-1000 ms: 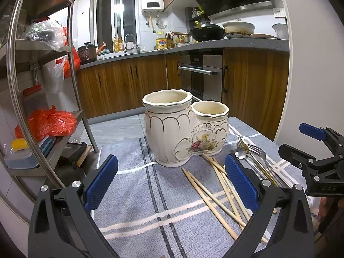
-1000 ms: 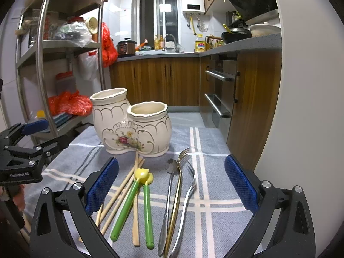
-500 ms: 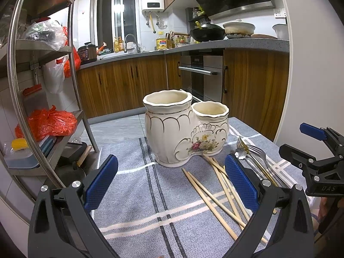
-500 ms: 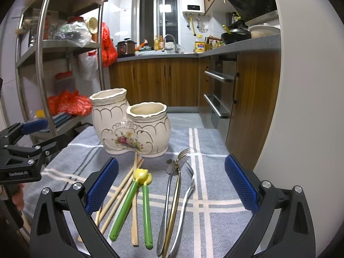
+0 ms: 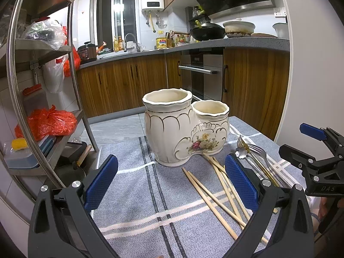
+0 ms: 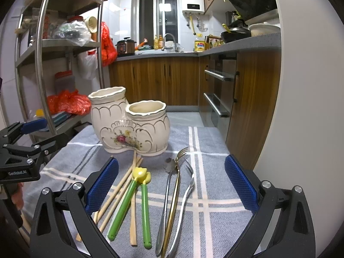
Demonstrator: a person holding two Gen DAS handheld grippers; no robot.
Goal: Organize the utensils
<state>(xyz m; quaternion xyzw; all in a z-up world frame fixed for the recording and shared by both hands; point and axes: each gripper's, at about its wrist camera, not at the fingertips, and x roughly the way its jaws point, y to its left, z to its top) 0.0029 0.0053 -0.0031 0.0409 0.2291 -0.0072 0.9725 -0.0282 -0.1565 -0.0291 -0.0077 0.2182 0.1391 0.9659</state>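
Observation:
A cream ceramic two-pot utensil holder (image 5: 185, 129) (image 6: 129, 124) stands empty on a grey striped cloth (image 5: 137, 185). Several wooden chopsticks (image 5: 217, 193) (image 6: 120, 189) lie in front of it. Two green-handled utensils with yellow heads (image 6: 137, 193) lie beside them. Forks and a spoon (image 6: 178, 191) (image 5: 253, 154) lie to the right. My left gripper (image 5: 172, 185) is open and empty, low over the cloth before the holder. My right gripper (image 6: 172, 185) is open and empty above the utensils.
A steel shelf rack (image 5: 43, 99) with red bags stands left of the table. Wooden kitchen cabinets and an oven (image 5: 202, 75) are behind. A white wall (image 6: 301, 107) borders the table's right side. The table's far edge is just behind the holder.
Both views have barely shifted; the right gripper has drifted slightly. Nothing was taken hold of or moved on the cloth.

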